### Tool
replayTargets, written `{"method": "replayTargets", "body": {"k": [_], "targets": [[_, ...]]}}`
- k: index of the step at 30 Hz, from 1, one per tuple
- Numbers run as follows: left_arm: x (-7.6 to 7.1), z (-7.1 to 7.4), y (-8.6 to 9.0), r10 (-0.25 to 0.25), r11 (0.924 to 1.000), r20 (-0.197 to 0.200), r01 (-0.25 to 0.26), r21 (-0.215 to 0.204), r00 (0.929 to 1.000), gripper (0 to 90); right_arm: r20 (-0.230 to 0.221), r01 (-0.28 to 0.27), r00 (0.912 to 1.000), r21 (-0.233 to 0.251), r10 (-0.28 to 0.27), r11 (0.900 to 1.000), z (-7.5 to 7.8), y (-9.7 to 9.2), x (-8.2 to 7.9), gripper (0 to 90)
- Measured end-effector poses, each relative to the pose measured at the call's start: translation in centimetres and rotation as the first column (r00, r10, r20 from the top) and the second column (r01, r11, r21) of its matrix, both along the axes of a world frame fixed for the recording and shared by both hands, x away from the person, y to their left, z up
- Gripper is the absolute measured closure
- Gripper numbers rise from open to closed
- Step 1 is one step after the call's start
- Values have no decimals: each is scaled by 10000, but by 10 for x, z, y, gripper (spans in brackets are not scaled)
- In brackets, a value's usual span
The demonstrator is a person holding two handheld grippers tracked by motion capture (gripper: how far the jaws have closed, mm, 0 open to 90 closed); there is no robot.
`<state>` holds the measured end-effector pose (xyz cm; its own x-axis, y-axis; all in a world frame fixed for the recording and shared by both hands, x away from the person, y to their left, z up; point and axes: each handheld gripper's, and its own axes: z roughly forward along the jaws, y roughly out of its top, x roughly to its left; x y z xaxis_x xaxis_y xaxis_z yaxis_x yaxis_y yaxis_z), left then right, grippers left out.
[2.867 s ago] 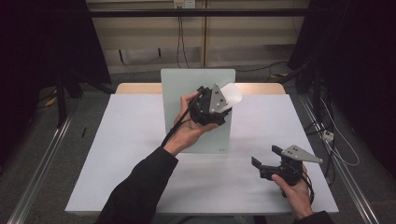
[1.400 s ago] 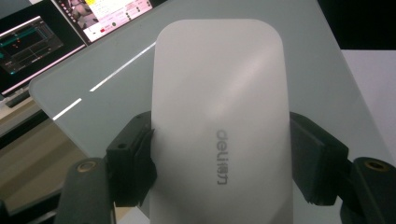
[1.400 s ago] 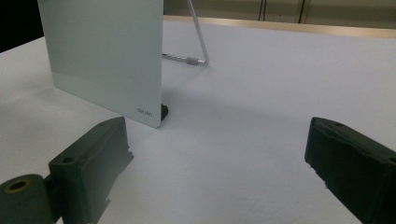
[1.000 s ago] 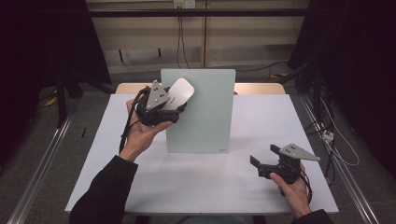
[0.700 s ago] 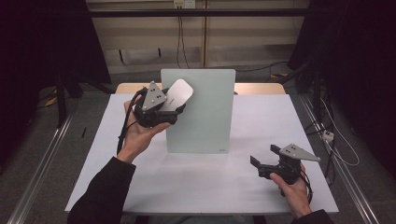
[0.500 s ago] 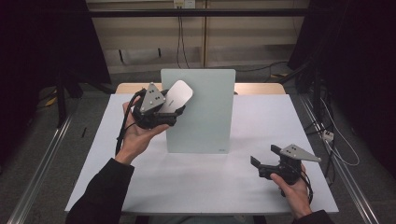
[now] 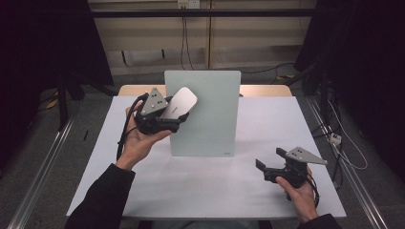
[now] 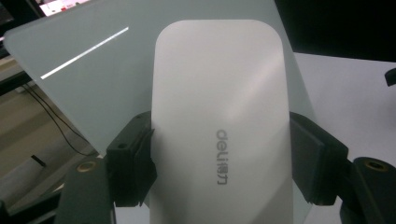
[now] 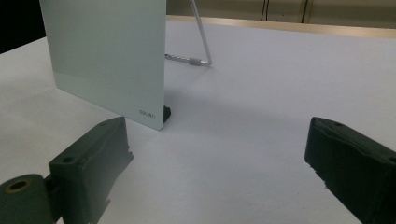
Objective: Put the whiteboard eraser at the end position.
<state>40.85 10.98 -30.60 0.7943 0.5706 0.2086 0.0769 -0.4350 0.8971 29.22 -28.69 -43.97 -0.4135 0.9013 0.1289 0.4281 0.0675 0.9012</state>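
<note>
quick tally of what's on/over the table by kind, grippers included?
Grippers: 2, left gripper and right gripper
White eraser, held between the left gripper's fingers: 1
Standing glass board: 1
Total: 4

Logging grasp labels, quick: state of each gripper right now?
Left gripper: shut on the white eraser, held against the board.
Right gripper: open, holding nothing, low over the table.
</note>
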Motion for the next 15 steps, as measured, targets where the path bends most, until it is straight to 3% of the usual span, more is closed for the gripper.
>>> {"method": "replayTargets", "body": {"k": [9,15], "targets": [[-4,-5,-5,-498,9986,-430,505,143,9978,312,40,-1,10000,-31,1,10000,0,-1,-3,61],[-9,-10,-7,-999,9946,-1080,1023,166,9891,312,79,-15,10000,39,15,10000,1,-2,-4,61]]}}
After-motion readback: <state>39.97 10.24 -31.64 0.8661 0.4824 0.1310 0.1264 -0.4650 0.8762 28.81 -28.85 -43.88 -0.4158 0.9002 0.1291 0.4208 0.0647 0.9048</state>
